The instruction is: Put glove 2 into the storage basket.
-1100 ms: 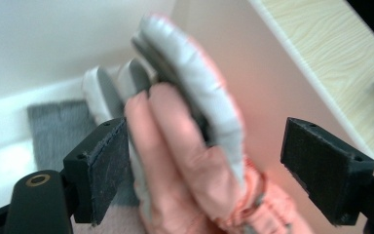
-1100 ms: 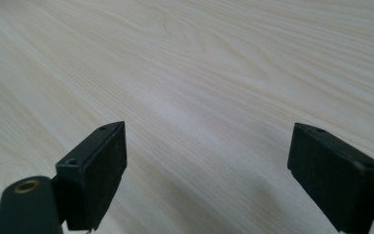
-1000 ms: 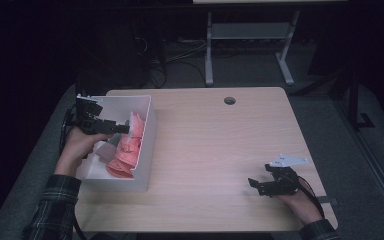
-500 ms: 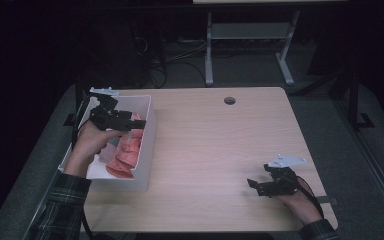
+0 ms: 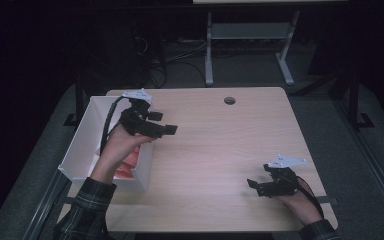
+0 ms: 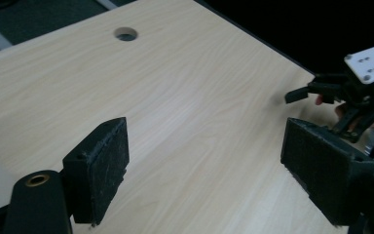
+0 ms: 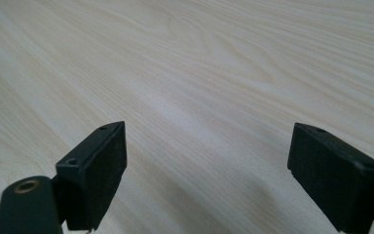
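While I've got both feeds up, here's my count from the remote seat:

Left gripper (image 5: 166, 129): one, held up over the right wall of the bin, pointing out across the table. Jaws spread wide, nothing between them, just bare wood in its own view (image 6: 202, 161).

Right gripper (image 5: 252, 184): one, low near the front right corner of the table. Jaws spread too, nothing in them (image 7: 207, 170).

White bin (image 5: 82, 145): one, sitting at the left edge of the table.

Pink pieces (image 5: 130, 160): a pile inside the bin, mostly hidden behind my left hand (image 5: 117, 147), so I can't count them.

Table (image 5: 215, 150): one, light wood, with one round cable hole (image 5: 229, 100) near the far edge.

Hands: two, plaid sleeve (image 5: 87, 202) on the left arm.
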The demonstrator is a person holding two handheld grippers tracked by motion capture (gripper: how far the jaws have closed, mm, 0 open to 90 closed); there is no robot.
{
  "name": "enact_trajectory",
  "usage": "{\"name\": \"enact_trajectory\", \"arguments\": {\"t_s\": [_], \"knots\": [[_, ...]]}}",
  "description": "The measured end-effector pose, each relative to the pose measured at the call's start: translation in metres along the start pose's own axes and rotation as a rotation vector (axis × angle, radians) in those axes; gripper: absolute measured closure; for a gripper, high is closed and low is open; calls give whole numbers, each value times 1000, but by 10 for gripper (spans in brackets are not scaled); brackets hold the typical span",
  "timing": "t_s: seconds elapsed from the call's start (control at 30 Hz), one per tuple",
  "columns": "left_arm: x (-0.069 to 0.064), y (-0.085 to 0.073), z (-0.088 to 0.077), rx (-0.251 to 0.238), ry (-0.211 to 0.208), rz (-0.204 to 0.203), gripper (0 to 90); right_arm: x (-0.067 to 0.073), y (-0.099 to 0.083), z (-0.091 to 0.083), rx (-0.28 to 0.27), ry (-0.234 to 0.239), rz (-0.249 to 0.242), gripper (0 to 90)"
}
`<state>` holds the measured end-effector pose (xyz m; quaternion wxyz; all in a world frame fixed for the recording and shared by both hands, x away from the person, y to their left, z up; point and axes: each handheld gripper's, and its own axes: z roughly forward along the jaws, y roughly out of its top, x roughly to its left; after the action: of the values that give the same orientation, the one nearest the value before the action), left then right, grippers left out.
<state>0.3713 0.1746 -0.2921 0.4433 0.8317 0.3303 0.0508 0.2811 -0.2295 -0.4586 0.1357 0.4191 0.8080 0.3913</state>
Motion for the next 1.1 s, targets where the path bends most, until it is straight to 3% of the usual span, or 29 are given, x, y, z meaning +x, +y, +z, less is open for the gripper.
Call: {"name": "enact_trajectory", "arguments": {"t_s": [0.33, 0.53, 0.83, 1.1], "knots": [[-28, -3, 39, 48, -41, 55, 174, 0, 0, -1, -1, -1, 1, 141], [-39, -13, 59, 45, -48, 69, 174, 0, 0, 0, 0, 2, -3, 141], [-48, -35, 84, 44, -61, 83, 174, 0, 0, 0, -1, 1, -5, 141], [-53, -56, 105, 87, -77, 95, 173, 0, 0, 0, 0, 0, -6, 141]]}}
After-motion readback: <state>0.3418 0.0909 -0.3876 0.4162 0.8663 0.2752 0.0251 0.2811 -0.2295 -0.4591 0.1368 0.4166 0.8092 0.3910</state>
